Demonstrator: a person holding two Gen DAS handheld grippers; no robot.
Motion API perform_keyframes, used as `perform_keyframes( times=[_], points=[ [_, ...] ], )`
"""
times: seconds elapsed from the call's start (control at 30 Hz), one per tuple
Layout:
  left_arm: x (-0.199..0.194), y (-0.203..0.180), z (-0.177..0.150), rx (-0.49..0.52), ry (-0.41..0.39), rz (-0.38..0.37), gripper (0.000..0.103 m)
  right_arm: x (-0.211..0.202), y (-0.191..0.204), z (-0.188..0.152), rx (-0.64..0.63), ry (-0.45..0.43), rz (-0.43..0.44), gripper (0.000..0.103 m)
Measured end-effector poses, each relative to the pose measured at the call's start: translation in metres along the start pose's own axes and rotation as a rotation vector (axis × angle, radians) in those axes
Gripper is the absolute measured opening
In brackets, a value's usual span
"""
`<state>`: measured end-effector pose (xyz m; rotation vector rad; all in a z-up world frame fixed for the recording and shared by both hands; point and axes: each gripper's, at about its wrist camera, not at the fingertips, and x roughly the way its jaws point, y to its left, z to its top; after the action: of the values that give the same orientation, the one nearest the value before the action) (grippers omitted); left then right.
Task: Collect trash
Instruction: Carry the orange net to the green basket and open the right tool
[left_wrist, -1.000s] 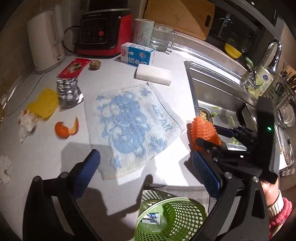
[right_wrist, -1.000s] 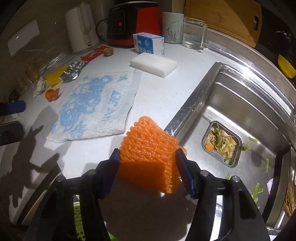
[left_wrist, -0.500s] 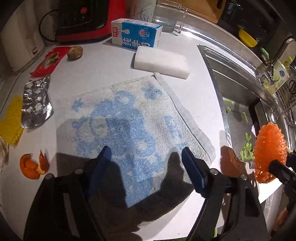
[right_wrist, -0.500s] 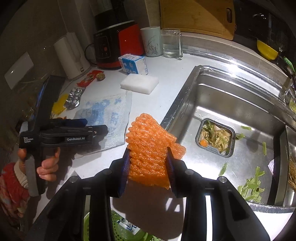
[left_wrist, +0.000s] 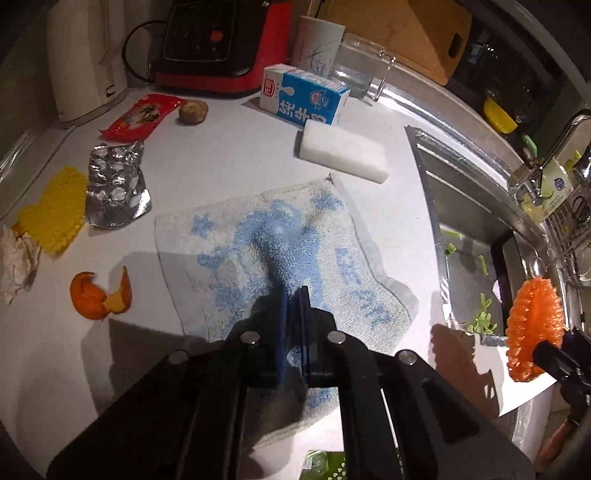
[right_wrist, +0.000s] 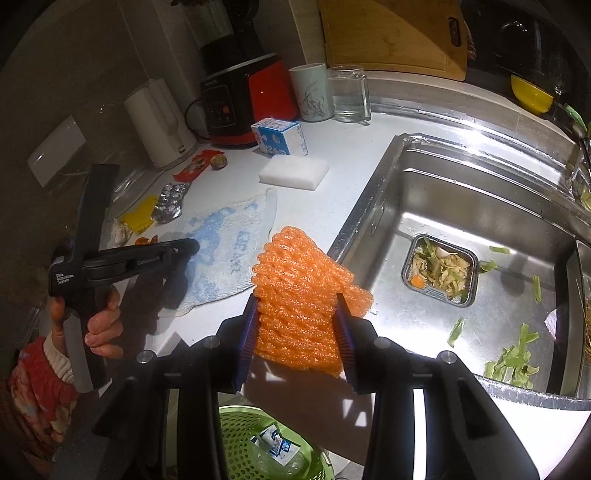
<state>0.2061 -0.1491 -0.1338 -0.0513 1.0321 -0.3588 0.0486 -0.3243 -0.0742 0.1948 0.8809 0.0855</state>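
Black tongs (right_wrist: 295, 332), blue ribbed pads (right_wrist: 246, 334), silver screws; red patterned sleeve (right_wrist: 35, 387), cream cuff.

Your left gripper (left_wrist: 292, 295) points steeply down, jaws fully closed, your bare hand (right_wrist: 101, 321) wrapped round its handle. Your right gripper (right_wrist: 297, 325) also angles down, jaws easing apart.

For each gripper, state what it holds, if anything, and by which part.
The right gripper clamps the orange foam net by its lower sides, above the green basket. The left gripper is shut, pinching a raised fold near the middle of the blue-and-white towel.
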Motion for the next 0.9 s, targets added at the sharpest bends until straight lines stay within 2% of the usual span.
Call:
perform_keyframes(
  times=[0.27,0.4,0.5,0.7,0.9],
  points=[
    [-0.078,-0.018,-0.016,0.022,-0.11,-0.024,0.006,-0.028,-0.008,-0.023,0.024,-0.029,0.017,0.041],
    [-0.134,-0.04,-0.043,0.069,-0.167,-0.057,0.006,-0.049,-0.008,-0.036,0.024,-0.053,0.044,0.041],
    [-0.166,-0.057,-0.073,0.086,-0.172,-0.086,0.006,-0.066,-0.005,-0.046,0.002,-0.067,0.062,0.041],
    [-0.191,-0.088,-0.147,0.092,-0.11,-0.086,0.006,-0.104,0.002,-0.068,-0.049,-0.094,0.114,0.041],
    [-0.172,-0.094,-0.201,-0.001,-0.002,-0.065,0.007,-0.123,0.003,-0.089,-0.082,-0.082,0.168,0.042]
  ],
)
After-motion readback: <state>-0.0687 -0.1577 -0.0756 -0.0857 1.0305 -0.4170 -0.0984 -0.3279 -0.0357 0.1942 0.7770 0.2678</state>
